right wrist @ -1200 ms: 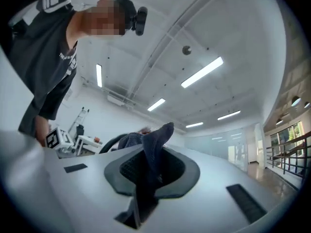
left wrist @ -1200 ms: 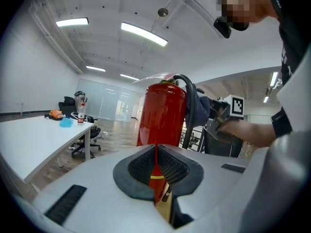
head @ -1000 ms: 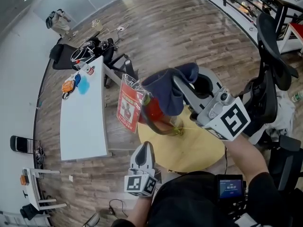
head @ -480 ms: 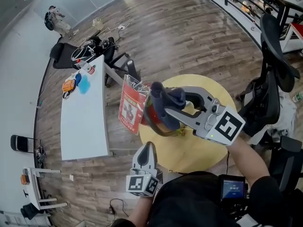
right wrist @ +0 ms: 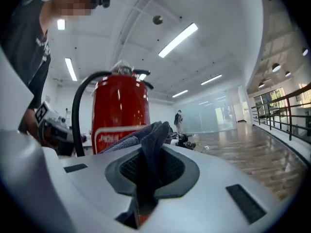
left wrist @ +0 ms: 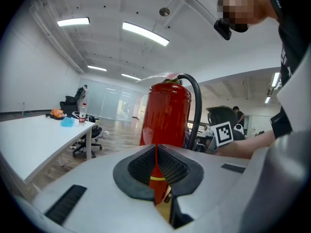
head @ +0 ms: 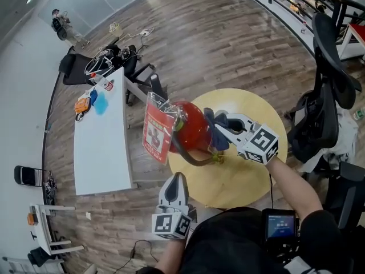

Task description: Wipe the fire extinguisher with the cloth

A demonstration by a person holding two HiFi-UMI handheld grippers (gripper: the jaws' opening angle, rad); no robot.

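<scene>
Jaws of the right gripper (right wrist: 147, 165) pinch a dark blue cloth (right wrist: 151, 139) against the side of the red fire extinguisher (head: 191, 127), which stands upright on a round yellow counter (head: 242, 180). The left gripper (left wrist: 156, 172) hovers near the counter's edge, its jaws pressed together on nothing.

The red cylinder fire extinguisher (left wrist: 165, 111) loses its whole base in the left gripper view, tucked behind the closed left gripper (left wrist: 156, 154). Same deal in the right gripper view: the dark blue woven cloth (right wrist: 151, 137) pinched in the right gripper (right wrist: 146, 166) covers its lower body, and the white label's print is too blurry to read. In the head view, the red-and-white hanging tag (head: 155, 129) is too small to read, and the bits on the long white table (head: 102, 153) can't be identified.
</scene>
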